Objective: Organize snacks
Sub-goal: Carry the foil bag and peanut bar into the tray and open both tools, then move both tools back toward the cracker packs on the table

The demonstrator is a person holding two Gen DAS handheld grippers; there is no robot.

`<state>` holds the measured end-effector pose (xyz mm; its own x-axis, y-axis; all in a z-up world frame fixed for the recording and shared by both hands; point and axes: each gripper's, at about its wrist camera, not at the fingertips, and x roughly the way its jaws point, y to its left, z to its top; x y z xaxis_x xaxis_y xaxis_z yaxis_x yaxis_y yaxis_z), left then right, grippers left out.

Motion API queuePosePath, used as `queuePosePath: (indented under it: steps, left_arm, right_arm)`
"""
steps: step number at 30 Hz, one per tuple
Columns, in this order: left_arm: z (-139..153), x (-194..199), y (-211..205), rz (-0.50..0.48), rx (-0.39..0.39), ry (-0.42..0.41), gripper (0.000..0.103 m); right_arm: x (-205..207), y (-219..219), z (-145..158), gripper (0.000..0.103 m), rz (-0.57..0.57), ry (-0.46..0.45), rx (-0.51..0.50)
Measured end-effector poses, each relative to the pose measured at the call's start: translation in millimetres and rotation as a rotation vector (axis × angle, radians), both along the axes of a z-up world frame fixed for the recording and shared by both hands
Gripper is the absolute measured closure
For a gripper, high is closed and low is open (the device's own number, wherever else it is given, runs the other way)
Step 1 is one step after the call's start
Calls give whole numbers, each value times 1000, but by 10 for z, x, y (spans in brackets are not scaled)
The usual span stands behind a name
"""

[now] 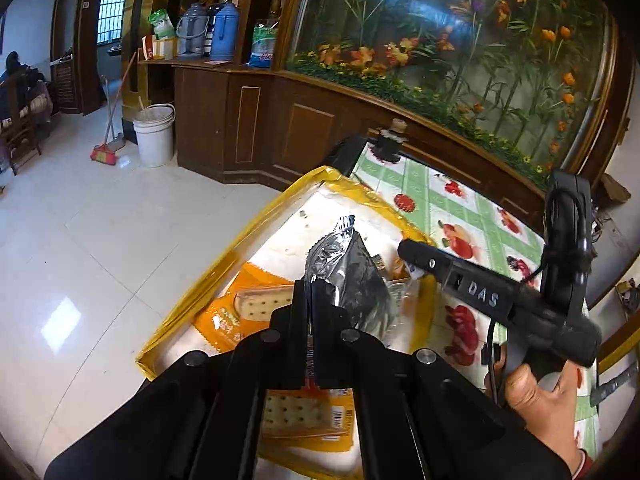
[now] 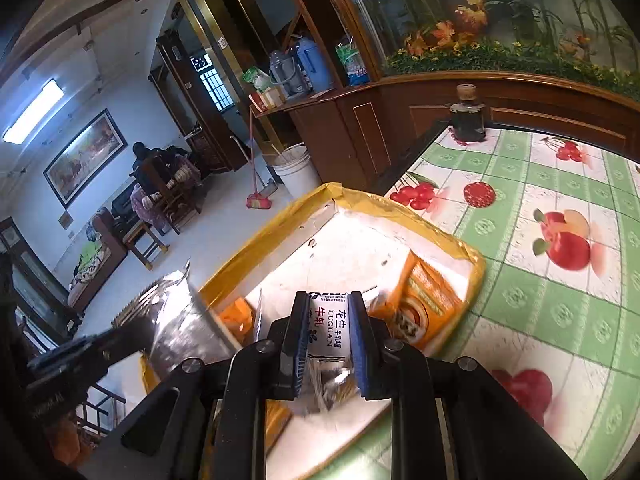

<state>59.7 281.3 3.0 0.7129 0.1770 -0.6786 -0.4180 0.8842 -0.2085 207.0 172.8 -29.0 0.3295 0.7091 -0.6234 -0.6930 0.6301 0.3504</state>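
Note:
A white box with yellow taped edges (image 1: 244, 240) (image 2: 444, 236) stands at the table's corner and holds orange cracker packets (image 1: 256, 308) (image 2: 428, 304). My left gripper (image 1: 310, 304) is shut on a silver foil snack bag (image 1: 348, 276) held above the box; the bag also shows in the right wrist view (image 2: 176, 320). My right gripper (image 2: 328, 320) is shut on a small white peanut nougat packet (image 2: 330, 330) over the box. In the left wrist view the right gripper's tip (image 1: 412, 256) reaches into the box's right side.
The table has a green checked fruit-print cloth (image 2: 560, 288) (image 1: 468, 208). A dark bottle (image 2: 467, 114) (image 1: 390, 140) stands at its far corner. A wooden cabinet (image 1: 256, 128), a white bucket (image 1: 154, 134) and a broom (image 1: 106, 152) stand beyond on the tiled floor.

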Motion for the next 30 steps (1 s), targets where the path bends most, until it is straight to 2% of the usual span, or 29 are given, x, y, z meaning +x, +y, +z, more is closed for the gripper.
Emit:
queuePosePath:
  steps: [1,2,3,4,6,7,15,30]
  left_arm:
    - [-17,6,-6,15,16,16,102]
    - [-23,12,-14,35,35,34,96]
    - [-30,15,-25,49,57,47,87]
    - [-29,11,-34,60,71,49,80]
    - [-8,-15,-36,97,97,50,35]
    - [17,-42,-47,104,107,31,32]
    - [126,-52,-323,60,173,-11,32]
    - [150,105,-1121,-82,181,-13,32]
  right_arm:
    - [42,40,-25,80,0,9,-4]
    - [80,57,-49,79,-5,19,-2]
    - [105,55,-68,78,-6,32,4]
    - [128,43,-92,72,-4,50,13]
    - [128,-13,-109,62,-12,53,30]
    - [119,-55,-113,60,-15,52,36]
    - [7,-554,-84,60,-65,46,63]
    - [-167,-1873,-85,59,-239,26,38]
